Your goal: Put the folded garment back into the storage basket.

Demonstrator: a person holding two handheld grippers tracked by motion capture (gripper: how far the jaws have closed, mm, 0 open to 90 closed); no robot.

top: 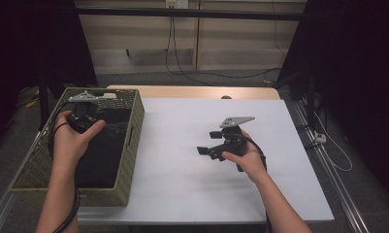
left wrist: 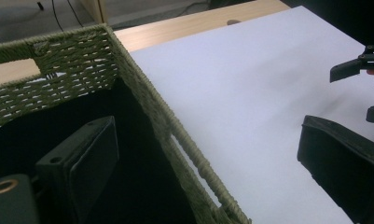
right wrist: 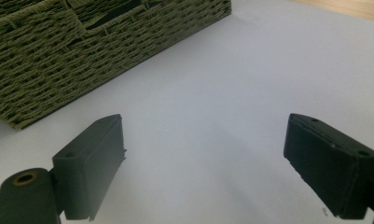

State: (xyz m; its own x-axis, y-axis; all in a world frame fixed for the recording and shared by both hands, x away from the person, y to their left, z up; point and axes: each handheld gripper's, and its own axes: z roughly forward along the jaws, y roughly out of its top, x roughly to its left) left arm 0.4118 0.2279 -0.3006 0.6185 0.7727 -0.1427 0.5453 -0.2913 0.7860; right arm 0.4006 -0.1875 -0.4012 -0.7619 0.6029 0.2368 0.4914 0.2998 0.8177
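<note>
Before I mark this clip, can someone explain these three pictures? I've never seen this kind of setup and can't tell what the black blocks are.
There is no machine here: a person holds hand-held tongs in each hand. The high view looks down on a white table from the person's side. The left tongs hang over a woven basket with something dark inside that cannot be made out; the right tongs are over bare table. The other two pictures come from cameras riding on the tongs. The black blocks are their jaws, standing wide apart in both views, with nothing held. In the left gripper view, one jaw stands over the basket's dark inside and the other over the table.
</note>
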